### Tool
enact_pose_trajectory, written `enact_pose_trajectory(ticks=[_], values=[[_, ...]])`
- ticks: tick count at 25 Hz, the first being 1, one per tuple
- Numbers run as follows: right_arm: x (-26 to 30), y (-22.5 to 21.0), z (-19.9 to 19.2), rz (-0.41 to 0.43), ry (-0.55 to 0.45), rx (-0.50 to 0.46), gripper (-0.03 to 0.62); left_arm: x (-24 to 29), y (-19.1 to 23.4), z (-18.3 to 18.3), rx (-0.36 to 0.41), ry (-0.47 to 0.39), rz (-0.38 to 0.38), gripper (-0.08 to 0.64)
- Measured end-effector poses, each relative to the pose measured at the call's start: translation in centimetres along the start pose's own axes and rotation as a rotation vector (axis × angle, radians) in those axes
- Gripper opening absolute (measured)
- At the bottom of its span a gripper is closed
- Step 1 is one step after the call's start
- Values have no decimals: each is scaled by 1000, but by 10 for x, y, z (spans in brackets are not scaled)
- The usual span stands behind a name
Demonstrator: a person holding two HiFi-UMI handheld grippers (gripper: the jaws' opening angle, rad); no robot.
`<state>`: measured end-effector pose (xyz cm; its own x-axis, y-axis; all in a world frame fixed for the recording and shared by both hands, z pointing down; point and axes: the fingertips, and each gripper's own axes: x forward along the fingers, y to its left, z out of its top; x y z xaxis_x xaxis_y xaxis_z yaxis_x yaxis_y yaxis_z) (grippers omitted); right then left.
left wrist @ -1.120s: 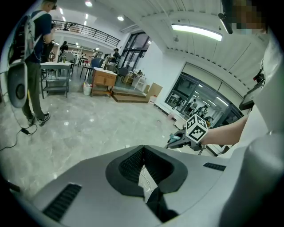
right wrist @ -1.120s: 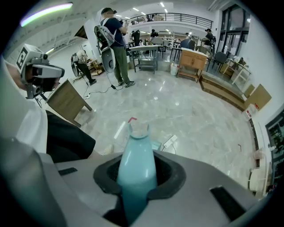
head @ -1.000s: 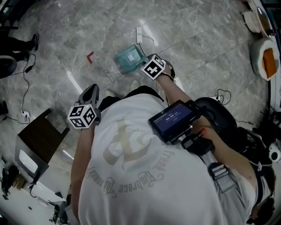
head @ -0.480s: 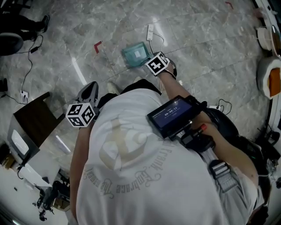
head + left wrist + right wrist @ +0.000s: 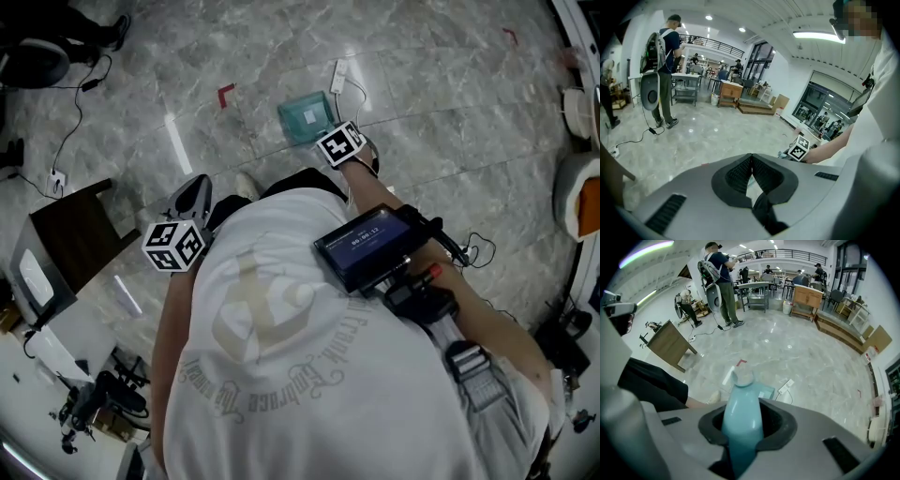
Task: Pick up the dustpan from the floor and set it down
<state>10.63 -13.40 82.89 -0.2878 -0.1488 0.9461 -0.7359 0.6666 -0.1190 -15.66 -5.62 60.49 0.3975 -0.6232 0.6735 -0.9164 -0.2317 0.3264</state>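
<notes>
The right gripper (image 5: 743,420) is clamped on the teal handle (image 5: 742,401) of the dustpan (image 5: 307,114). Its pan hangs low over the floor (image 5: 450,141) just beyond the person's feet, and I can't tell whether it touches. The left gripper (image 5: 751,161) is pinched together on nothing. To do this well, I'd lower the pan flat, clear of the white power strip (image 5: 338,77) just beside its far edge, then let go. The floor is glossy grey marble tile with a red tape mark (image 5: 225,94), and a wooden table (image 5: 80,246) stands at the left.

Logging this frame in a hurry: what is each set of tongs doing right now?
Left tongs: closed, nothing between them.
Right tongs: closed on the teal dustpan handle.
</notes>
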Motion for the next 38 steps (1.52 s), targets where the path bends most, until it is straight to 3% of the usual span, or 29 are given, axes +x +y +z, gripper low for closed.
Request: enact_pose_trajectory(ticks=[5, 11, 14, 20, 25, 31, 38], values=[[0, 13, -5, 31, -29, 24, 113, -2, -3, -3, 0, -5, -12, 12], [-12, 15, -1, 97, -127, 78, 198, 11, -21, -1, 35, 10, -66, 12], [-25, 11, -2, 78, -152, 110, 202, 20, -27, 2, 51, 35, -106, 12], [-83, 41, -40, 10, -266, 154, 210, -7, -65, -26, 111, 27, -200, 12], [-97, 28, -45, -8, -316, 242, 210, 21, -83, -19, 153, 64, -288, 12], [-121, 15, -39, -44, -399, 320, 209, 44, -84, -13, 164, 97, -337, 11], [-159, 21, -30, -53, -532, 420, 194, 50, -114, 1, 328, 75, -423, 12]])
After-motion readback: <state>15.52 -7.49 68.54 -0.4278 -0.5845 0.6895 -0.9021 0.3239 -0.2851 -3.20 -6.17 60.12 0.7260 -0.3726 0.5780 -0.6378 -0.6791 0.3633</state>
